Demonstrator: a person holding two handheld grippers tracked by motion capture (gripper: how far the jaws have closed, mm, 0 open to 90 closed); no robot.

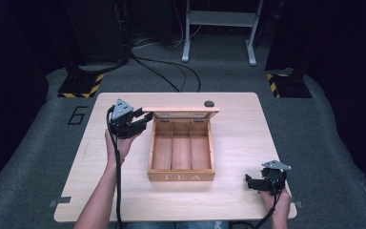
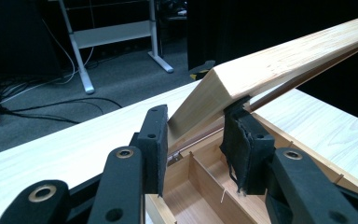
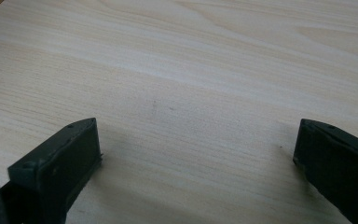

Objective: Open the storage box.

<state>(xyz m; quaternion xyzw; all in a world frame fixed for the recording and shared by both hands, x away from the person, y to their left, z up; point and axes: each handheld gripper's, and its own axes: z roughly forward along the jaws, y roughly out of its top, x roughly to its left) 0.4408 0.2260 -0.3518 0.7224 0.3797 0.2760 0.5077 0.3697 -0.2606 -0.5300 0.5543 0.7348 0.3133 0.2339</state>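
Note:
A wooden tea box (image 1: 181,176) marked TEA stands open in the middle of the table, its three compartments empty. Its lid (image 1: 183,111) is raised at the back. My left gripper (image 1: 147,118) is at the lid's left end. In the left gripper view the lid's corner (image 2: 279,60) sits between the two black pads (image 2: 154,140), and the left gripper (image 2: 195,135) is shut on it. Near the table's front right corner my right gripper (image 1: 249,182) rests low over bare wood. It stands wide open (image 3: 196,149) with nothing between its jaws.
A small dark round object (image 1: 209,103) lies on the table (image 1: 248,138) behind the box. Beyond the table's far edge are floor cables (image 1: 171,71), a white desk frame (image 1: 219,28) and two stand bases with yellow-black stripes (image 1: 81,85).

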